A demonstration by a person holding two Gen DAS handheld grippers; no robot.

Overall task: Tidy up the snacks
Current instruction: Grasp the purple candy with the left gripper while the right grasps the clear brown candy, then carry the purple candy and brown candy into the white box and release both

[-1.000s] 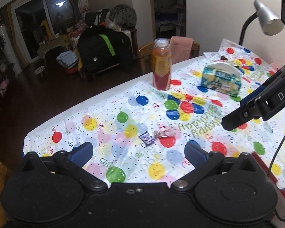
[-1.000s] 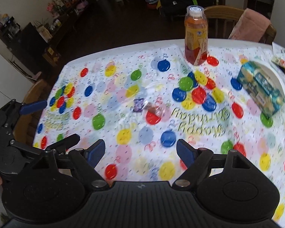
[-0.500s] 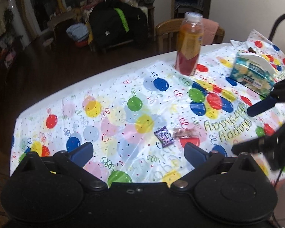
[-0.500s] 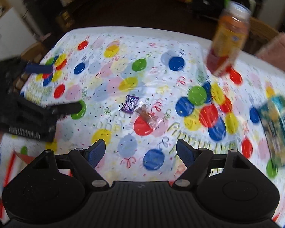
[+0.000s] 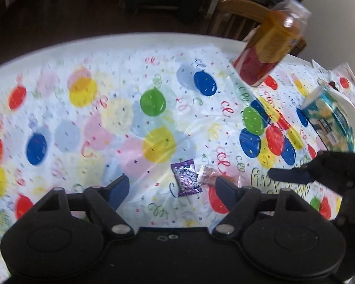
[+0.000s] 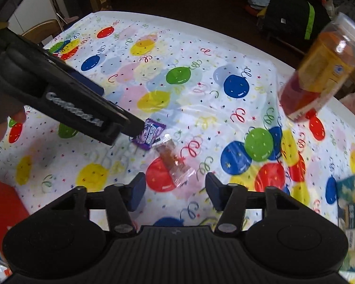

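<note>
Two small snacks lie side by side on the balloon-print tablecloth [image 5: 59,108]. One is a purple wrapped candy [image 5: 187,178] [image 6: 150,133]; the other is a clear-wrapped reddish candy [image 5: 209,177] [image 6: 175,163]. My left gripper [image 5: 172,189] is open and low, with the purple candy just ahead between its fingers. My right gripper [image 6: 175,194] is also open, and the clear-wrapped candy lies just in front of its gap. In the right wrist view a left gripper finger [image 6: 130,124] reaches to the purple candy's edge. A right gripper finger [image 5: 288,175] shows to the right of the candies.
An orange juice bottle [image 5: 269,47] [image 6: 319,71] stands at the table's far side. A tissue box [image 5: 331,123] [image 6: 350,201] sits to the right. A red object [image 6: 2,201] lies near the front left edge. Wooden chairs [image 5: 239,7] stand around the table.
Both grippers have dropped lower and come closer to the two candies, converging from either side. The candies, bottle and tissue box have not moved on the table.
</note>
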